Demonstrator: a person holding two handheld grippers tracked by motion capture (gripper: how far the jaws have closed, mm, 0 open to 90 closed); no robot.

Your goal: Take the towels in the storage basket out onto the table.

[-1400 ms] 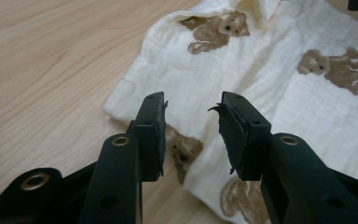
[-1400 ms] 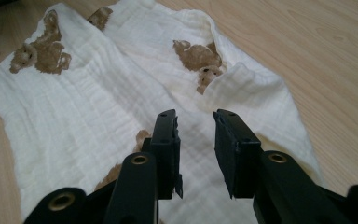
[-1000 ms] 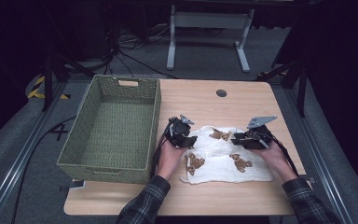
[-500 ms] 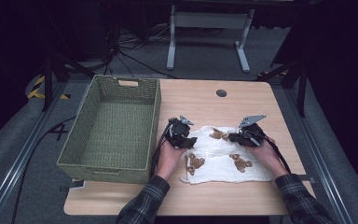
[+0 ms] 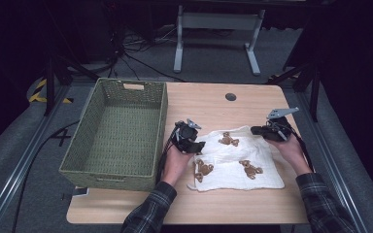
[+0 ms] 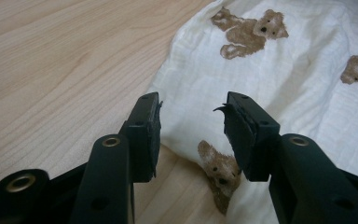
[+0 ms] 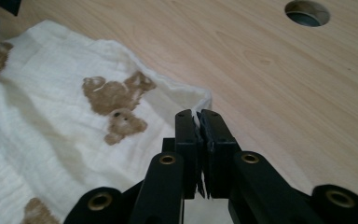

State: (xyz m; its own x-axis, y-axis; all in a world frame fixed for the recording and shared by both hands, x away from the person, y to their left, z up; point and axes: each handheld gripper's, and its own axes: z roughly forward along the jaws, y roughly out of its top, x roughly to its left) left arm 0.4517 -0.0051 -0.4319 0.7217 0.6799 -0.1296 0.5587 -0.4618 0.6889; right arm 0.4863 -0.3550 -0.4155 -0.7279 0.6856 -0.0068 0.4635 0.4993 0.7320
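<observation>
The bear-print cloth [image 5: 233,162] lies crumpled on the wooden table [image 5: 209,104], just right of the green woven basket [image 5: 119,131]; no writing is legible anywhere. In the high view the left gripper [image 5: 196,144] sits at the cloth's left edge, as a second ago, while the right gripper [image 5: 256,130] has shifted toward the cloth's far right corner. In the left gripper view the jaws stand apart over the cloth's edge [image 6: 186,135], pressing nothing. In the right gripper view the jaws, which have just closed, pinch the cloth's corner [image 7: 199,109] near a round hole [image 7: 306,12] in the table.
</observation>
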